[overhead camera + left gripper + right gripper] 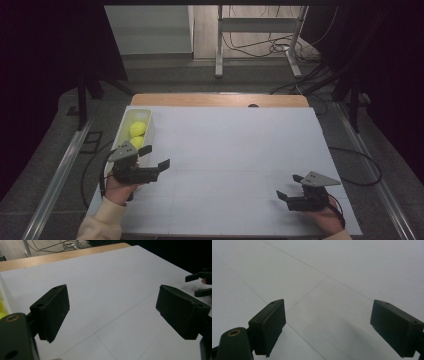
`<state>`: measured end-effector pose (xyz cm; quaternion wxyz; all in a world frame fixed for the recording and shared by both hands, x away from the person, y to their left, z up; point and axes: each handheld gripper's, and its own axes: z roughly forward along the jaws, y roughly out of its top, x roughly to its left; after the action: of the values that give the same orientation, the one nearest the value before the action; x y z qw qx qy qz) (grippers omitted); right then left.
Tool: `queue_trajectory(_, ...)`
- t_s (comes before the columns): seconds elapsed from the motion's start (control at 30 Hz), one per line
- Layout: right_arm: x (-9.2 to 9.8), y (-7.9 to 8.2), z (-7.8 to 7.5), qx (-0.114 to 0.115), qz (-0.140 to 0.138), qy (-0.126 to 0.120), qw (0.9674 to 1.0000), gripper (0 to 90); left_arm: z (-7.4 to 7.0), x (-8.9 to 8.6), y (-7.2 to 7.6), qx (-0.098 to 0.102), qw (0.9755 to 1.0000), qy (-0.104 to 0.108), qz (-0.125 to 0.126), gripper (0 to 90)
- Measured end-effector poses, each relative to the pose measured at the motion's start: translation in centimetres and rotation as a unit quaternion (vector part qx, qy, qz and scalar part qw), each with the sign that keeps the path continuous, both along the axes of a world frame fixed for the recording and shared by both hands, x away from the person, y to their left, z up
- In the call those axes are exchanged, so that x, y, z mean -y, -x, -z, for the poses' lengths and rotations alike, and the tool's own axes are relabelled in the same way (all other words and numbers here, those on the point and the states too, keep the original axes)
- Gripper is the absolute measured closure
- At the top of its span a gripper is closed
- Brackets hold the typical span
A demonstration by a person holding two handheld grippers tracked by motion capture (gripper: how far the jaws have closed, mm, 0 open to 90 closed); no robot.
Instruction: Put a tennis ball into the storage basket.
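Note:
Two yellow-green tennis balls [137,129] lie in a pale narrow bin [150,120] at the table's left edge. My left gripper [155,156] hovers just in front of the bin's near end and points right across the white table sheet [230,145]. It is open, with nothing between its jaws. In the left gripper view the left gripper [112,312] has only the sheet between its pads. My right gripper [288,186] rests near the front right of the sheet, open and empty. In its own view the right gripper [327,325] frames bare sheet.
A wooden table edge [220,99] runs along the far side of the sheet. Beyond it stand a metal frame's legs [219,65] and loose cables [270,47] on the floor. The other gripper [191,285] appears at the upper right of the left gripper view.

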<state>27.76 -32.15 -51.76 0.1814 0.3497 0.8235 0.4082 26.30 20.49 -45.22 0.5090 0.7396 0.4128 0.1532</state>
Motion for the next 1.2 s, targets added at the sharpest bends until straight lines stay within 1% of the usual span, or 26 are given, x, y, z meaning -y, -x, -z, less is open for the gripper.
queue_trajectory(0.17, 0.0, 0.2, -0.1, 0.002, -0.001, 0.0, 1.0, 13.5, 0.5, 1.0, 0.5, 0.001, 0.9999, 0.003, 0.016, 12.4)
queue_trajectory(0.23, 0.0, 0.3, -0.1, 0.003, -0.001, 0.001, 1.0, 13.5, 0.6, 1.2, 0.7, 0.002, 0.9998, 0.004, 0.019, 12.5)
queue_trajectory(0.3, 0.0, 0.3, -0.1, 0.002, -0.001, 0.002, 1.0, 13.5, 0.8, 1.6, 0.9, 0.006, 0.9997, 0.001, 0.024, 12.5)
queue_trajectory(0.37, -0.1, 0.4, -0.1, 0.005, -0.005, -0.003, 1.0, 13.5, 1.1, 2.0, 1.2, 0.006, 0.9996, 0.0, 0.029, 12.5)
queue_trajectory(0.43, -0.1, 0.5, -0.2, 0.007, -0.008, -0.003, 0.9999, 13.5, 1.4, 2.2, 1.6, 0.002, 0.9996, 0.004, 0.027, 12.5)
queue_trajectory(0.53, -0.1, 0.6, -0.3, 0.01, -0.008, -0.004, 0.9999, 13.5, 1.8, 2.5, 2.0, 0.002, 0.9995, 0.005, 0.03, 12.4)
queue_trajectory(0.67, -0.1, 0.9, -0.5, 0.013, -0.012, -0.013, 0.9998, 13.5, 2.7, 3.2, 2.7, 0.0, 0.9993, -0.007, 0.036, 12.4)
queue_trajectory(0.83, -0.3, 1.2, -0.6, 0.016, -0.025, -0.018, 0.9994, 13.5, 3.9, 3.5, 2.9, -0.002, 0.9989, -0.028, 0.036, 12.0)
queue_trajectory(0.97, -0.3, 1.2, -0.5, 0.013, -0.026, -0.017, 0.9994, 13.6, 5.0, 3.3, 3.0, -0.007, 0.999, -0.033, 0.028, 11.7)
queue_trajectory(1.13, -0.3, 1.3, -0.4, 0.011, -0.03, -0.019, 0.9993, 13.6, 6.1, 2.8, 3.3, -0.017, 0.9985, -0.044, 0.029, 11.6)
queue_trajectory(1.2, -0.4, 1.4, -0.4, 0.01, -0.032, -0.016, 0.9993, 13.5, 6.3, 2.5, 3.3, -0.018, 0.9986, -0.043, 0.027, 11.4)
